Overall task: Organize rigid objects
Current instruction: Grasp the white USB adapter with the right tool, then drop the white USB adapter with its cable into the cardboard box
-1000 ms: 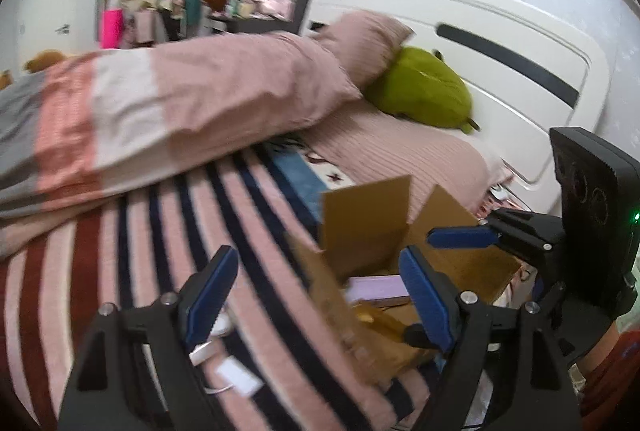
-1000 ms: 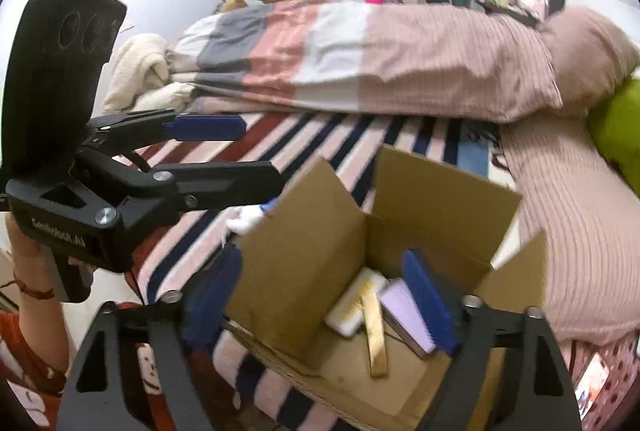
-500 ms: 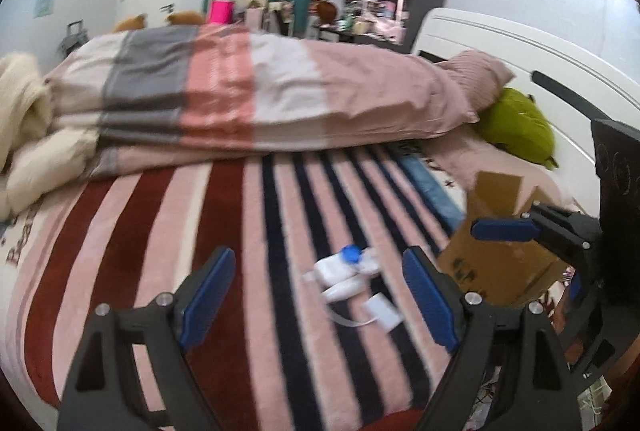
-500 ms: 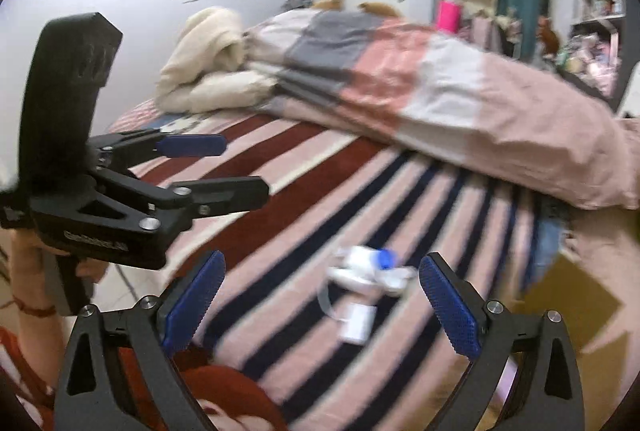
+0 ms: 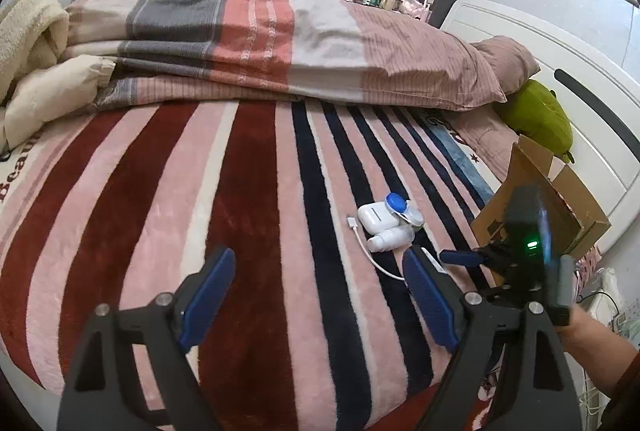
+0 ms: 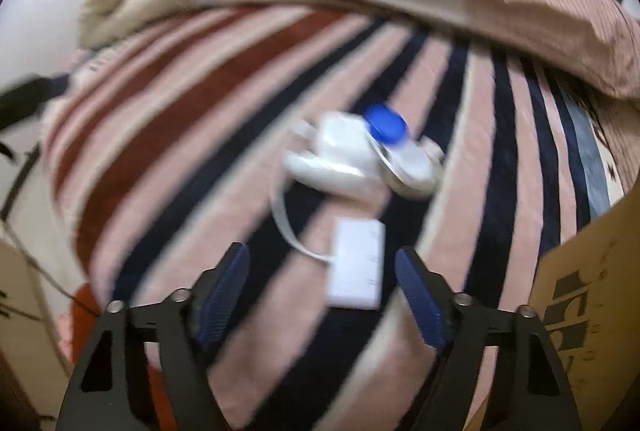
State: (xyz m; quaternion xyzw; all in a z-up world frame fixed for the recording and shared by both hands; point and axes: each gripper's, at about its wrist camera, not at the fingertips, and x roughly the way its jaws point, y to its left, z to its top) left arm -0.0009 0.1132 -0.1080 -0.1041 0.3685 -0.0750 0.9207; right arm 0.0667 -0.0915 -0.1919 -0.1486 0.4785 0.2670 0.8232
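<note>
White adapter point(image 6: 356, 263), between closing right gripper point(image 6: 322, 291) fingers point(image 6: 420, 295)

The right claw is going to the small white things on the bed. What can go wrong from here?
1. The flat white adapter lies between the open right claw pads, whose jaws have just been closing; its cable runs to the white pile, so lifting could drag that along.
2. The soft striped blanket may give, letting the thin adapter slip.
3. The cardboard box flap is close beside the claw.

Striped bed point(image 5: 248, 199) carries white gadgets point(image 5: 386, 227), cardboard box point(image 5: 560, 199), folded quilt point(image 5: 256, 43), green plush point(image 5: 536, 119)
</note>
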